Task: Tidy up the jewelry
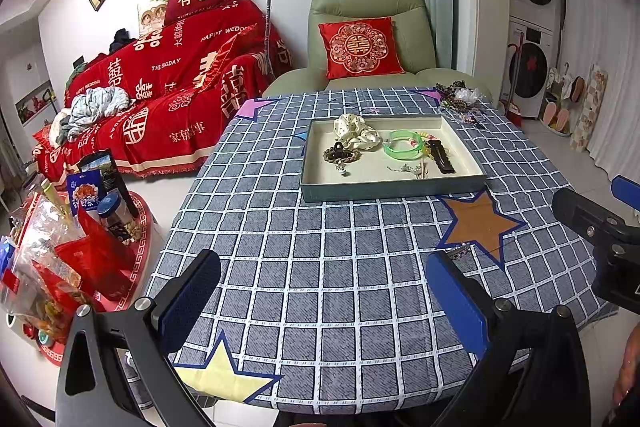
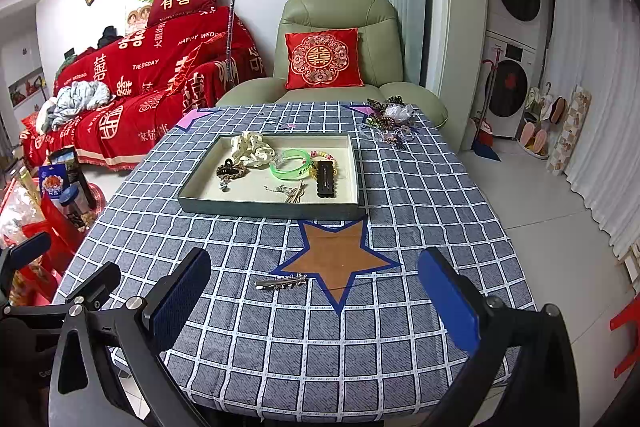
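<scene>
While both the left gripper (image 1: 320,307) and right gripper (image 2: 316,299) hovered spread and empty, the silver hair clip (image 2: 282,283) lay flat on the checked tablecloth (image 2: 420,195), outside the tray (image 2: 272,207), likely to skid or snag cloth under a shallow pinch.

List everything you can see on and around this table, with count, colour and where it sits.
tray: one, grey-green, table centre
scrunchie: one, cream dotted, tray's far left
bangle: one, translucent green, tray middle
hair clip: one, black, tray right
silver clip: one, silver, on cloth by the brown star
loose accessories: one pile, mixed colours, far right table corner
tablecloth: one, blue-grey checked, covering table
armchair: one, green, behind table
sofa cover: one, red, left
left gripper: one, black with blue pads, open
right gripper: one, same, open
</scene>
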Motion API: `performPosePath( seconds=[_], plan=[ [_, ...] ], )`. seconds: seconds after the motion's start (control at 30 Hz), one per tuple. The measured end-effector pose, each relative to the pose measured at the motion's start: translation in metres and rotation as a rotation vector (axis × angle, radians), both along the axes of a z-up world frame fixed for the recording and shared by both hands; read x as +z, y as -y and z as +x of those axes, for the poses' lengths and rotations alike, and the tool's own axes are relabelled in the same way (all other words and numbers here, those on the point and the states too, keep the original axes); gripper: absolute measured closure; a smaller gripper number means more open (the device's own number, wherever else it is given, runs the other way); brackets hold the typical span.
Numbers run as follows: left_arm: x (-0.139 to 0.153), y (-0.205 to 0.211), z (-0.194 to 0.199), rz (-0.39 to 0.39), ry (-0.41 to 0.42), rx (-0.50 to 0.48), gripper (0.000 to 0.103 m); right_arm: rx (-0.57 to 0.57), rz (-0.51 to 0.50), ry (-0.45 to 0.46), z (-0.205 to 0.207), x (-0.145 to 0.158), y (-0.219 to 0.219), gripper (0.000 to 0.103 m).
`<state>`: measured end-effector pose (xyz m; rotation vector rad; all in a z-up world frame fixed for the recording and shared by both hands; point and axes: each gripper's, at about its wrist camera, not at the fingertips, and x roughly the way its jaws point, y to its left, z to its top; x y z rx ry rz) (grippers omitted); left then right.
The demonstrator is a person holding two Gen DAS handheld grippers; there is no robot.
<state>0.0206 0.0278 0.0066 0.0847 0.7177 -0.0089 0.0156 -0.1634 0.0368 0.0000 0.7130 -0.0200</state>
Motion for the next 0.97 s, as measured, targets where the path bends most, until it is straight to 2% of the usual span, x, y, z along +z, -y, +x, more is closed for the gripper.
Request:
performPosePath(
  seconds=[0.97],
  plan=[
    [0.0062, 0.0002, 0.0013, -0.017, 0.006, -0.012, 0.0, 0.003, 0.003, -0.002, -0.001, 0.0005, -0.0021, 0.0]
  ],
)
